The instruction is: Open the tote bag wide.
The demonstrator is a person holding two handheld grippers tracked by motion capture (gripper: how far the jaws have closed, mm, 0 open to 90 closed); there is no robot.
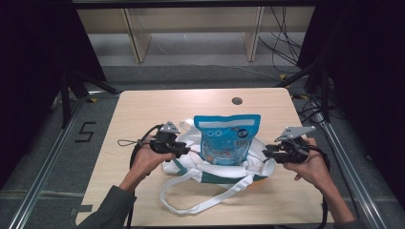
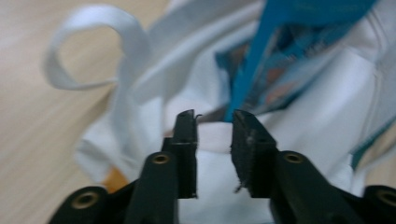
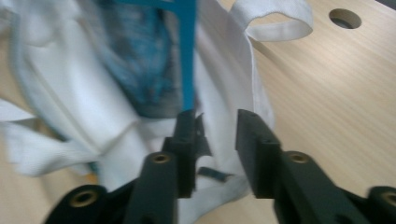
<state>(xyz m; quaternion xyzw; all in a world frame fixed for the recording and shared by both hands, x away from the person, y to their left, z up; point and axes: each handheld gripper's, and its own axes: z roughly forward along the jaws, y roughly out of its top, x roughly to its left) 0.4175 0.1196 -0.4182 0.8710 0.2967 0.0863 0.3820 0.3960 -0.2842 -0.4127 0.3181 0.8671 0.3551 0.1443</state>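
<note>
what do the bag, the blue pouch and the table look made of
Bag: white woven cloth, likely cotton canvas; it crumples softly and has flat fabric straps. Pouch: thin printed plastic film, slightly glossy, with a flat sealed top edge. Table: pale wood-grain top, probably matte laminate rather than solid wood.

High view: even overhead light on the pale wooden table (image 1: 143, 109), dark surround from 9 to 3 o'clock, soft shadows, slightly soft focus. Both gripper views: white cloth tote bag (image 2: 303, 116) and blue foil pouch (image 3: 140, 60) motion-blurred; black jaws sharp.
</note>
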